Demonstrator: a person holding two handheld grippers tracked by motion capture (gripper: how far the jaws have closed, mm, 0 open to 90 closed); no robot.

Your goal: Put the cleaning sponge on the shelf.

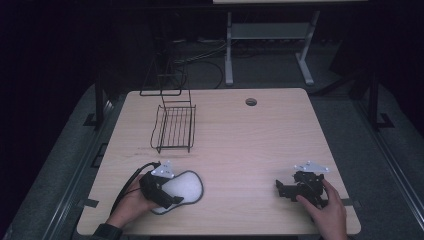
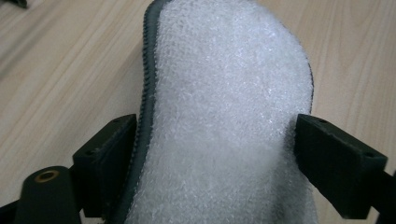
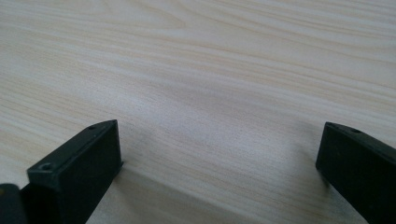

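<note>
1. A white fleecy insole (image 1: 181, 189) with a dark stitched edge is seen flat on the wooden table (image 1: 240, 135), near-left, fuzzy side up.
2. The left gripper (image 1: 167, 197) is set over the insole's near end; in the left gripper view the insole (image 2: 224, 116) is straddled by the two black jaws, one at each long edge. The left jaw is touching the dark edge, the right one is at the fleece rim. The jaws are not fully pressed in; a firm clamp cannot be confirmed, so the grip is judged as just closing.
3. The narrow part is probably chosen so that the jaws can span it.
4. The right gripper (image 1: 286, 190) is rested on the table near-right, well apart from the insole; its jaws are spread wide over bare wood (image 3: 219, 93), nothing between them. It is judged idle.
5. A black wire rack (image 1: 173, 127) is stood far-left, beyond the insole, likely as the drop target.
</note>
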